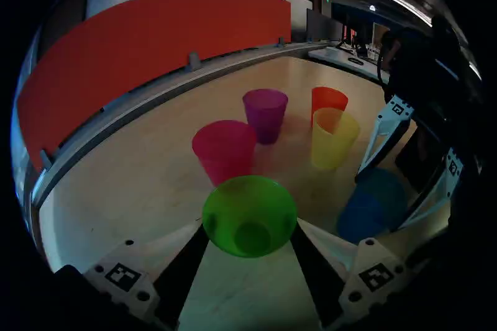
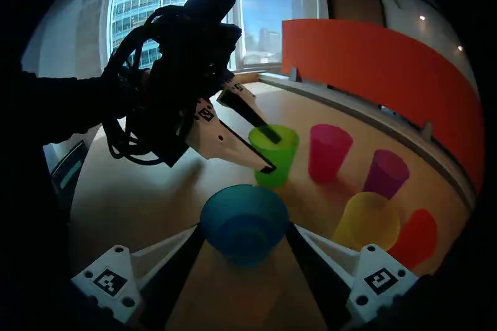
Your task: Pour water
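Left claw [image 1: 250, 228]: closed on green cup [image 1: 250, 216], one finger against each side, mouth facing the camera. Water level inside not discernible.

Right claw [image 2: 243, 228]: gripping blue cup [image 2: 243, 222] the same way. In the left gripper view the blue cup sits to the right of the green one.

Standing on the tabletop [image 1: 143, 176] beyond the green cup: pink cup [image 1: 225, 149] nearest, purple cup [image 1: 265, 113] farther, yellow cup [image 1: 334, 137] right, orange cup [image 1: 328, 100] just behind it. Orange panel [image 1: 155, 45] runs along the tabletop's far edge.
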